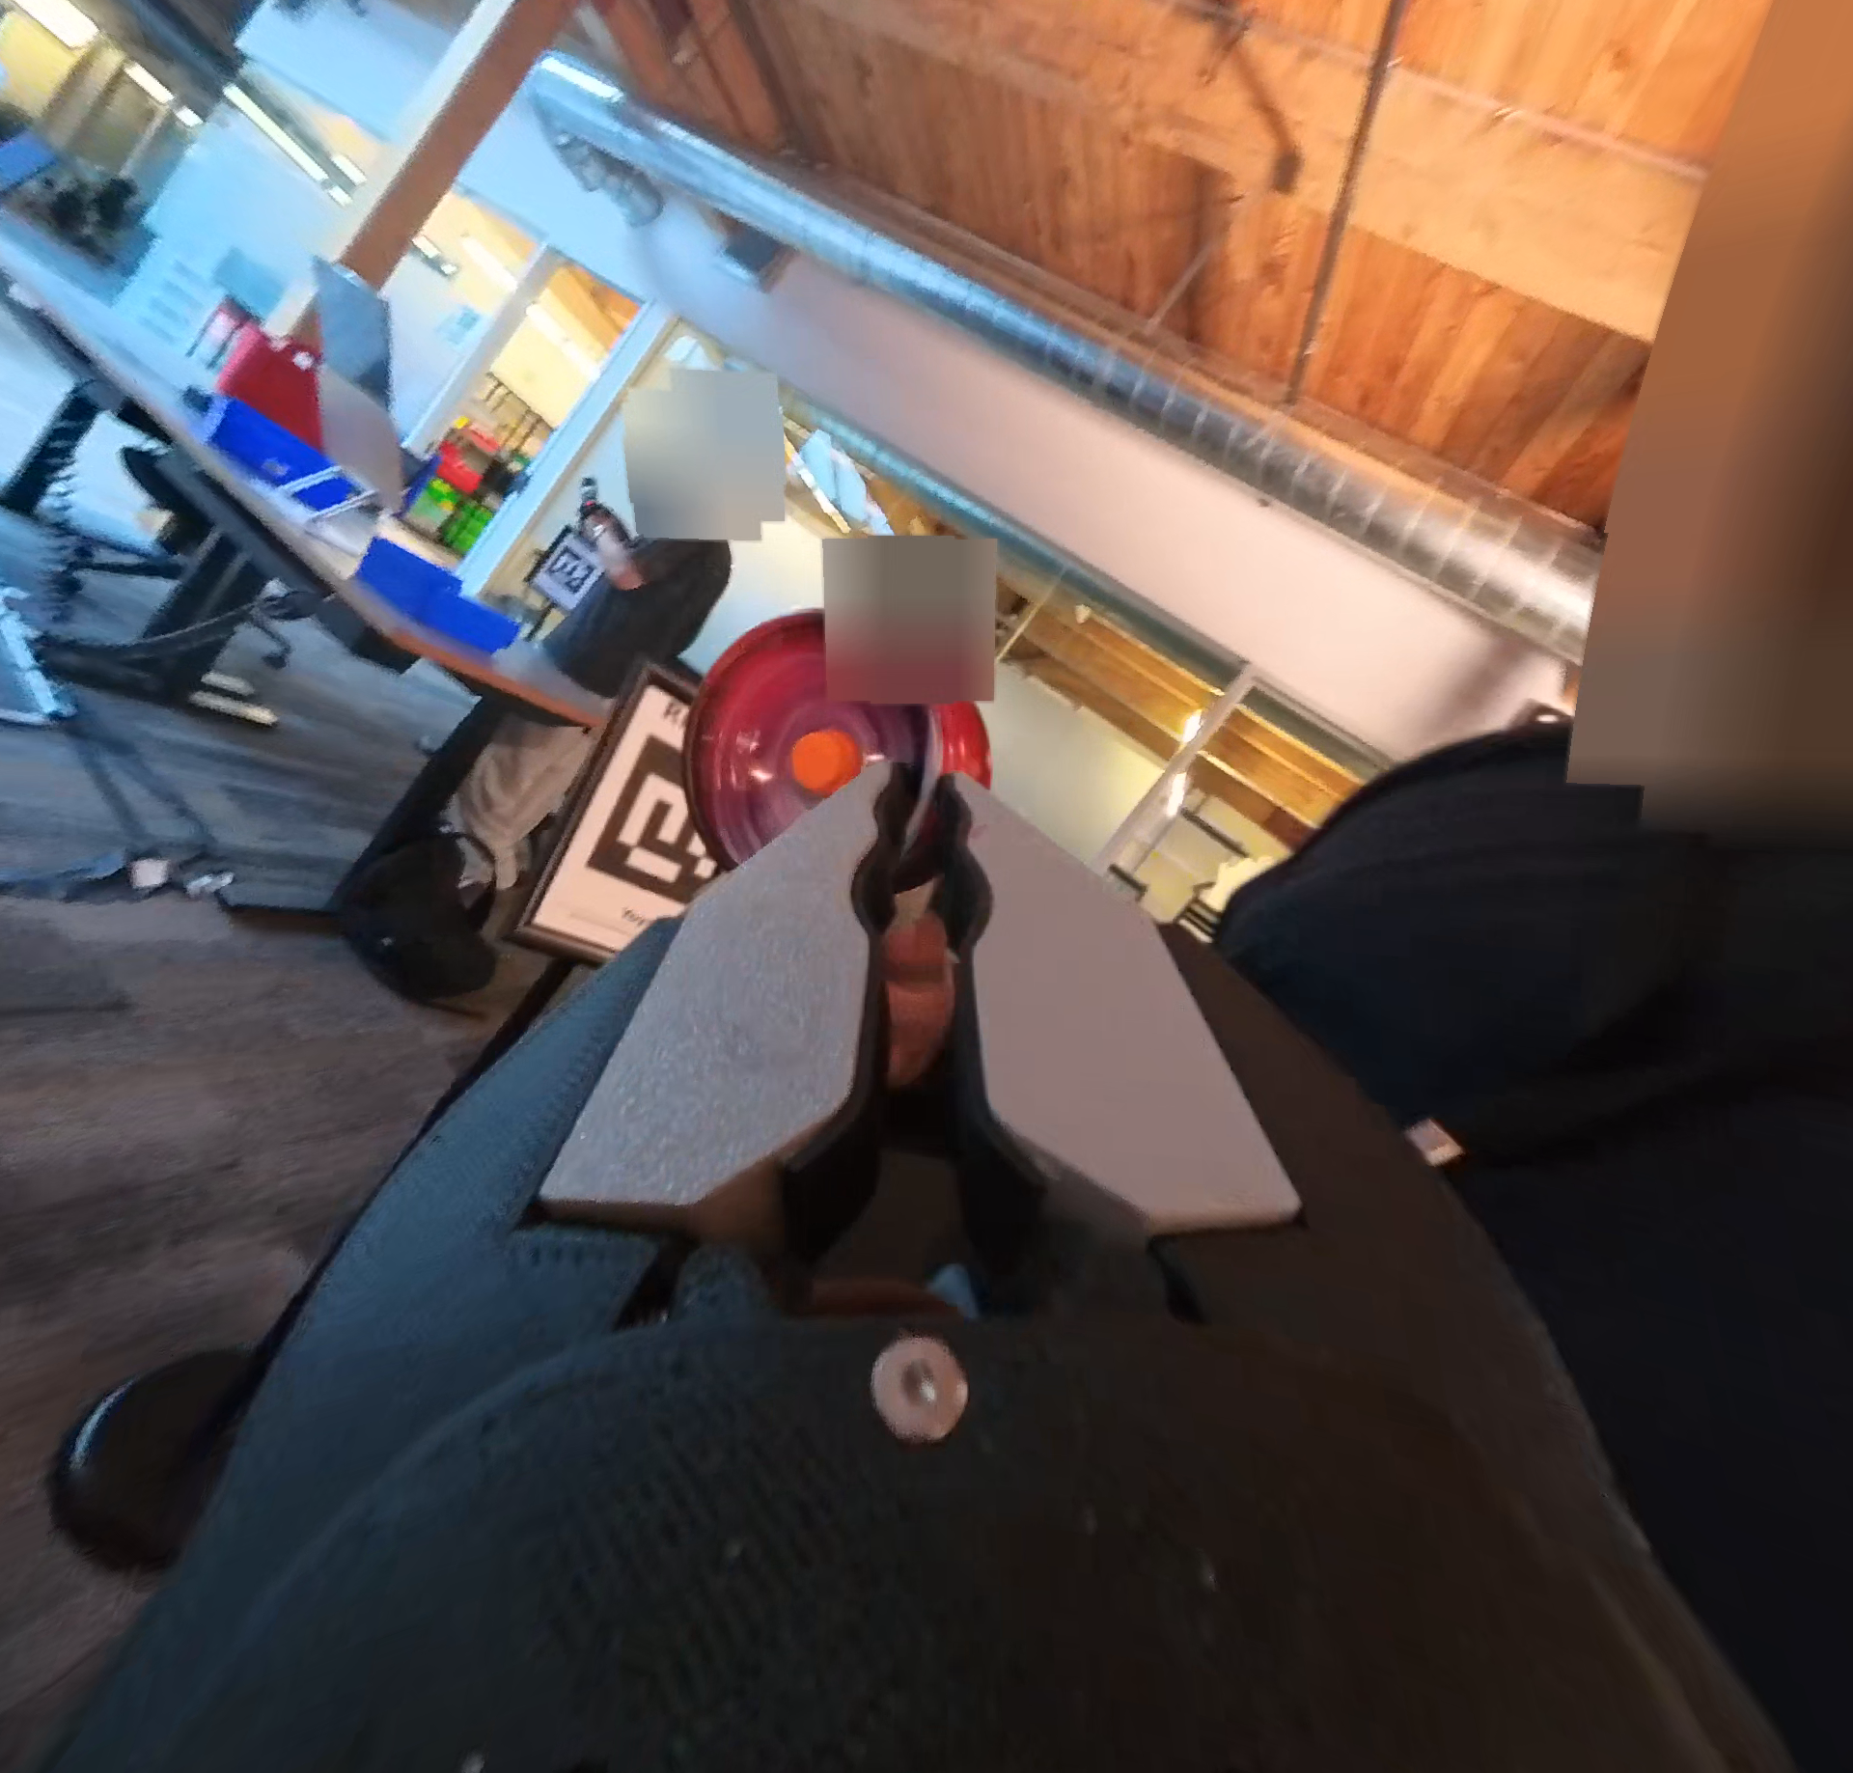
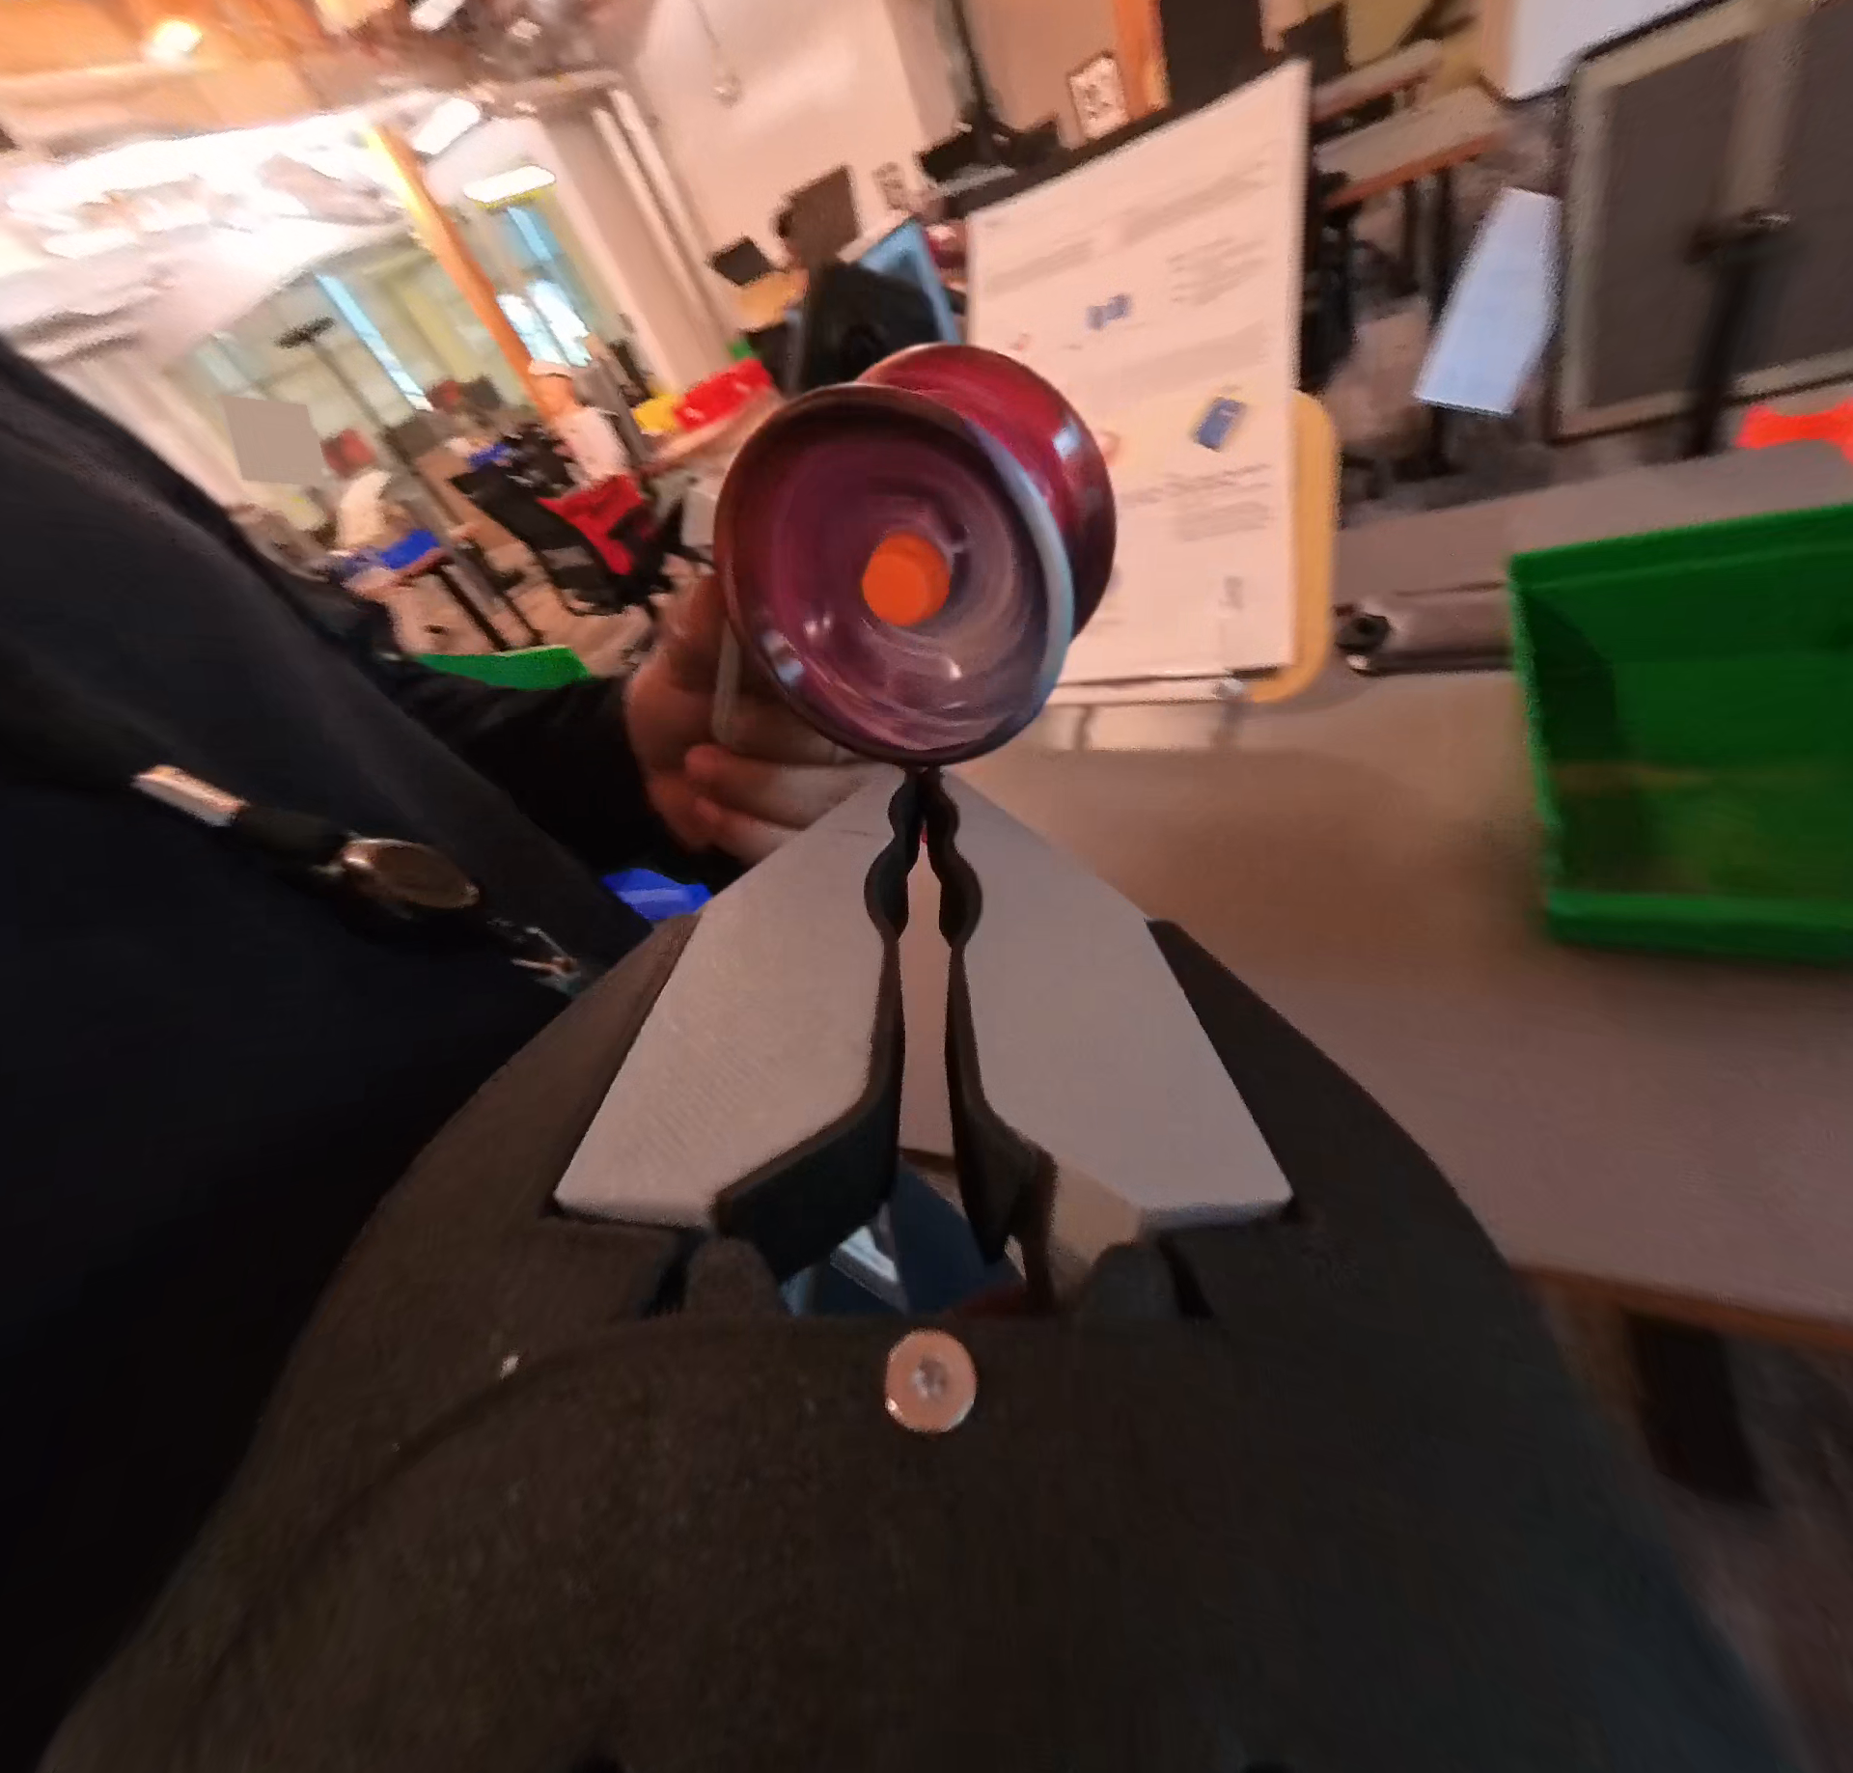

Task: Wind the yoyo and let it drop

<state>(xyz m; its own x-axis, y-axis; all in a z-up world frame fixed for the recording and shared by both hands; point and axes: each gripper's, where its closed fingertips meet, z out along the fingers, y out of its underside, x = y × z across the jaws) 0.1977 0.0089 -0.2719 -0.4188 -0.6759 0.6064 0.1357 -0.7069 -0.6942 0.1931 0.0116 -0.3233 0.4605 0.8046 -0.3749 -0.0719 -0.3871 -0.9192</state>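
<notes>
Here the red yoyo (image 2: 907, 562) hangs at twelve o'clock just beyond the right gripper (image 2: 922, 802), whose narrow jaws pinch something too thin to identify, axle pointing toward the camera.

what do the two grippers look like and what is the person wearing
Both grippers, left and right, look alike: a black textured body, two flat grey angular fingers tapering to a tip, wavy black pads on the inner faces, and one silver screw in the middle of the body. No cables show. The person wears a dark sleeve.
</notes>
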